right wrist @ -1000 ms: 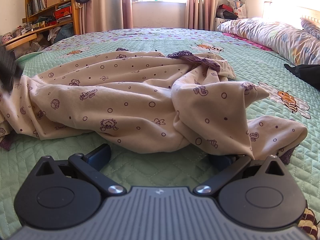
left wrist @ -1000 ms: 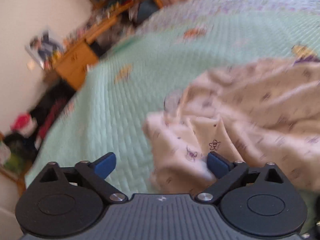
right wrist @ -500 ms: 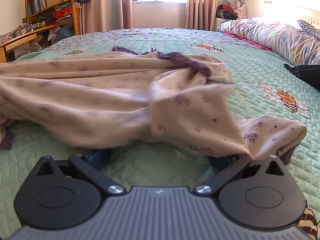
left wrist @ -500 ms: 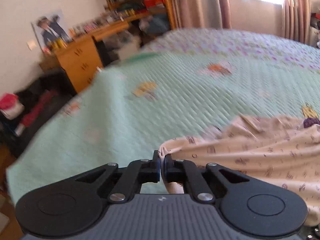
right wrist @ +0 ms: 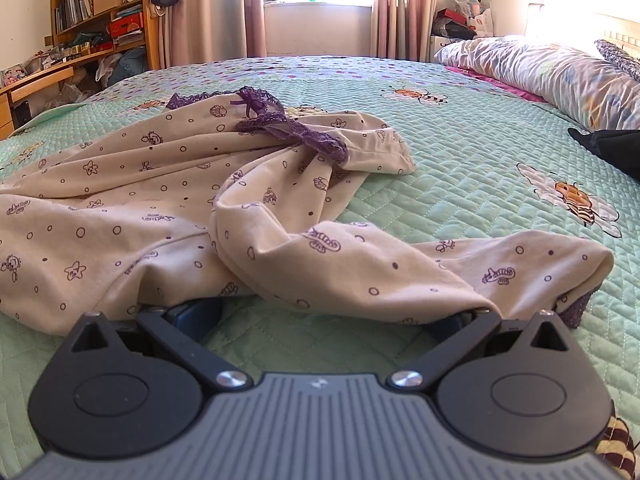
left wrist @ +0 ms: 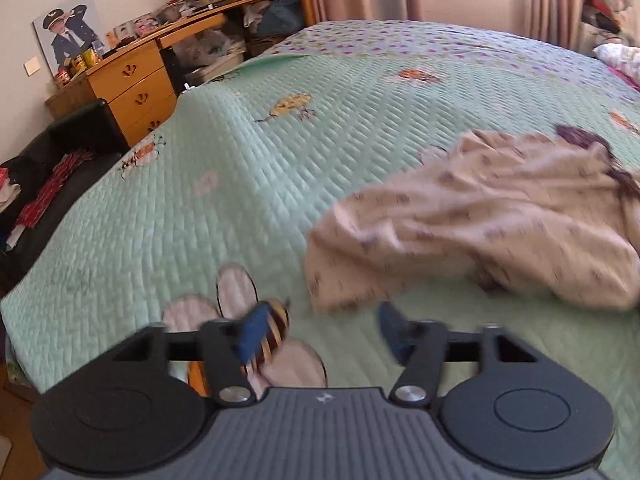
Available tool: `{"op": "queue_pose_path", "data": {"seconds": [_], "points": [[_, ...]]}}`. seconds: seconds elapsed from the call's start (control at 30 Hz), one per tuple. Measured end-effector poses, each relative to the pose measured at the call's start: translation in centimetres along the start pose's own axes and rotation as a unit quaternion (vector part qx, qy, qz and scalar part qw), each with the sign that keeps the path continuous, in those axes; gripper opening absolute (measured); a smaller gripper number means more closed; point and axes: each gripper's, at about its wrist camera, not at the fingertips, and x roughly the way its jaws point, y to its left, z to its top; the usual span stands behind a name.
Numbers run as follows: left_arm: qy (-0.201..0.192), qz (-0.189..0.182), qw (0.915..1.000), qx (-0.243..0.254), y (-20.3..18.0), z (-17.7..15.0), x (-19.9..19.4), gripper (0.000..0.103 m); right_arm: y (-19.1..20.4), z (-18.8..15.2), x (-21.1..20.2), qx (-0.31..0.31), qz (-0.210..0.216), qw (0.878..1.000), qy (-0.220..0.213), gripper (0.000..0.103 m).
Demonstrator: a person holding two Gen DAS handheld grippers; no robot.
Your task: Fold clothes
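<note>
A cream nightdress (right wrist: 160, 208) printed with small purple figures lies crumpled on the green quilted bed (right wrist: 480, 160), its purple lace trim (right wrist: 288, 124) bunched near the top. My right gripper (right wrist: 324, 316) rests low at the garment's near edge, jaws wide apart, with cloth draped over both fingertips. In the left wrist view the nightdress (left wrist: 480, 216) lies ahead and to the right, blurred. My left gripper (left wrist: 322, 320) hovers over a bee motif on the quilt (left wrist: 240, 160), just short of the cloth's corner. Its jaws are opening and nothing is between them.
A wooden desk with drawers (left wrist: 132, 88) and a black seat piled with clothes (left wrist: 60, 160) stand past the bed's left edge. Bookshelves (right wrist: 100, 8) fill the far left corner. A floral duvet (right wrist: 540, 76) and a black item (right wrist: 608, 144) lie at the right.
My left gripper shut on the nightdress's edge, drew it out to the left, then let it go and opened. The cloth has dropped into a longer, flatter spread. The right gripper stayed still.
</note>
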Motion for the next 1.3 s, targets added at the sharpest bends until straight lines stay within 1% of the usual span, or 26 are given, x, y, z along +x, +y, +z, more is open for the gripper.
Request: {"op": "queue_pose_path", "data": {"seconds": [0.03,0.07,0.13,0.2,0.23,0.33,0.5,0.57,0.7,0.8,0.87,1.03,1.07,1.17,1.23,1.3], "points": [[-0.005,-0.006,1.0000,-0.001,-0.2,-1.1,-0.6,0.081,0.0,0.0,0.0,0.000,0.000,1.000,0.000,0.103],[-0.007,-0.011,0.9999,0.000,-0.5,-2.2,-1.2,0.084,0.0,0.0,0.0,0.000,0.000,1.000,0.000,0.103],[-0.004,-0.020,0.9998,0.002,-1.5,-3.9,-1.8,0.085,0.0,0.0,0.0,0.000,0.000,1.000,0.000,0.103],[0.007,-0.038,0.9992,0.002,-2.3,-5.3,-2.1,0.085,0.0,0.0,0.0,0.000,0.000,1.000,0.000,0.103],[0.015,-0.049,0.9987,0.000,-2.6,-6.0,-1.9,0.086,0.0,0.0,0.0,0.000,0.000,1.000,0.000,0.103],[0.033,-0.065,0.9973,0.003,-3.2,-7.2,-1.4,0.086,0.0,0.1,0.0,0.000,0.000,1.000,0.000,0.103],[0.017,-0.075,0.9969,0.018,-3.9,-7.1,-1.2,0.086,0.4,0.0,0.0,-0.006,-0.009,1.000,0.000,0.103],[0.012,-0.083,0.9962,0.024,-4.1,-7.1,-1.2,0.086,0.2,0.0,0.0,0.001,-0.005,1.000,-0.001,0.103],[0.014,-0.107,0.9940,0.015,-4.1,-7.2,-0.9,0.086,-0.3,-0.2,-0.3,0.020,0.002,1.000,-0.001,0.103],[0.011,-0.115,0.9932,0.017,-4.3,-7.3,-0.7,0.086,-0.3,-0.3,-0.6,0.029,0.001,1.000,-0.001,0.103],[0.005,-0.115,0.9932,0.021,-4.5,-7.5,-0.7,0.086,0.1,-0.3,-0.4,0.025,-0.006,1.000,0.000,0.103],[0.008,-0.123,0.9922,0.019,-4.6,-7.5,0.1,0.086,0.6,-0.1,-0.1,0.017,-0.022,1.000,0.003,0.103],[0.009,-0.125,0.9919,0.019,-4.6,-7.4,0.3,0.086,0.4,-0.1,-0.1,0.020,-0.020,1.000,0.003,0.103],[0.013,-0.126,0.9917,0.019,-4.6,-7.3,0.9,0.086,-0.7,0.2,-0.6,0.033,0.010,0.999,0.014,0.103],[0.008,-0.137,0.9905,0.013,-4.4,-7.1,1.0,0.086,-1.3,0.2,-1.0,0.042,0.022,0.999,0.021,0.103],[0.007,-0.135,0.9907,0.010,-4.4,-7.0,1.2,0.086,-1.6,0.1,-1.6,0.052,0.033,0.998,0.026,0.103]]}}
